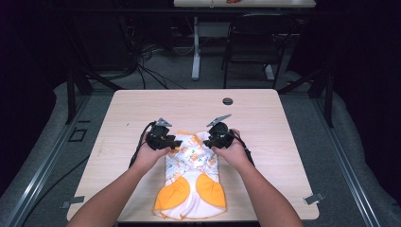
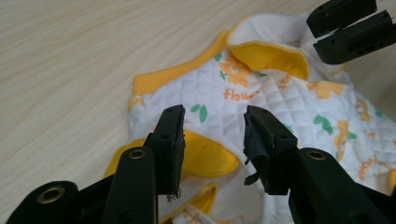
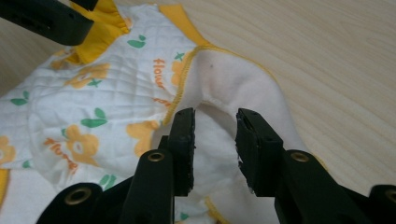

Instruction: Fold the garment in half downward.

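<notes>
Both tools, left [image 1: 174, 142] and right [image 1: 208, 140], hover open over quilted garment [image 1: 191, 177]

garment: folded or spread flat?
Partly folded. The garment has both top sides turned inward, white lining showing; the lower part lies flat on the table.

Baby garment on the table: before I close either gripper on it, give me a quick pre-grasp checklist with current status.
1. Left gripper open: ok, jaws stand apart over the quilted garment.
2. Right gripper open: ok, jaws stand apart around the white inner flap.
3. Fabric actually between the jaws: cannot tell for either; cloth lies behind the gaps, but depth is unclear.
4. Garment fully on the table: not ok, its hem reaches the near edge in the high view.
5. Grippers apart from each other: ok, a gap of cloth separates them in the high view.
6. Garment flat: not ok, the top end is folded and bunched.
</notes>
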{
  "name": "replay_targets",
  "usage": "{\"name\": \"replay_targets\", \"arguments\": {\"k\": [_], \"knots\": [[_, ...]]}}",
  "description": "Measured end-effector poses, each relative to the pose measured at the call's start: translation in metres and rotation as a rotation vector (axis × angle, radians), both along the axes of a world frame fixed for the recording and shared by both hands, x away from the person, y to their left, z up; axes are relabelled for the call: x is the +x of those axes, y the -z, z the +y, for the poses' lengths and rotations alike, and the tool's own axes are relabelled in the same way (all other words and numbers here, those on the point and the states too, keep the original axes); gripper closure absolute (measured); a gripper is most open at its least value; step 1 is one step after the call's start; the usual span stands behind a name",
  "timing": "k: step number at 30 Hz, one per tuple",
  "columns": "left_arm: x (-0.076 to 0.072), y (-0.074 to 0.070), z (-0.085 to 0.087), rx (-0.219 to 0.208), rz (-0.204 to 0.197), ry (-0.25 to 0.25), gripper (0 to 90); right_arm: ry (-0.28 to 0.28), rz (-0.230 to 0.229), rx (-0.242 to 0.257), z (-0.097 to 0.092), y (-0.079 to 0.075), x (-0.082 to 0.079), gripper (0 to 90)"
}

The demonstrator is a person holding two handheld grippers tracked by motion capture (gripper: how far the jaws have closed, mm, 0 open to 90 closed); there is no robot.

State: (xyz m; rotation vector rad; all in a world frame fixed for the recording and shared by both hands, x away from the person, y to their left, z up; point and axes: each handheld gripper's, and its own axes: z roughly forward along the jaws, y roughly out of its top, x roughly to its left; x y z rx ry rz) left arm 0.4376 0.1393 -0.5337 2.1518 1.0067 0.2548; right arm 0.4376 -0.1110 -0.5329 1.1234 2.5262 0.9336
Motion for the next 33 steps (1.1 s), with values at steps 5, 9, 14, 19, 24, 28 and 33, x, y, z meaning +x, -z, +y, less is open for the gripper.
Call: {"name": "replay_targets", "arguments": {"k": [5, 9, 14, 19, 24, 28, 33], "knots": [[0.012, 0.002, 0.0, -0.025, 0.014, -0.035, 62.3, 0.007, -0.007, -0.019, -0.001, 0.003, 0.009, 74.2], [0.018, 0.005, 0.0, 0.004, 0.003, -0.052, 63.2, 0.021, -0.001, -0.034, -0.002, 0.003, 0.018, 75.1], [0.024, 0.011, 0.002, 0.026, -0.013, -0.054, 63.9, 0.032, 0.002, -0.038, -0.001, 0.004, 0.024, 76.1], [0.028, 0.017, 0.003, 0.038, -0.027, -0.064, 62.1, 0.042, -0.005, -0.03, -0.001, 0.007, 0.03, 73.1], [0.03, 0.026, 0.004, 0.074, 0.001, -0.068, 57.8, 0.071, -0.019, -0.029, 0.004, 0.016, 0.038, 64.7], [0.031, 0.029, 0.005, 0.077, -0.002, -0.077, 54.7, 0.071, -0.002, -0.052, 0.008, 0.019, 0.042, 62.4], [0.032, 0.032, 0.008, 0.071, 0.011, -0.065, 53.7, 0.06, 0.033, -0.079, 0.01, 0.025, 0.043, 61.9]]}}
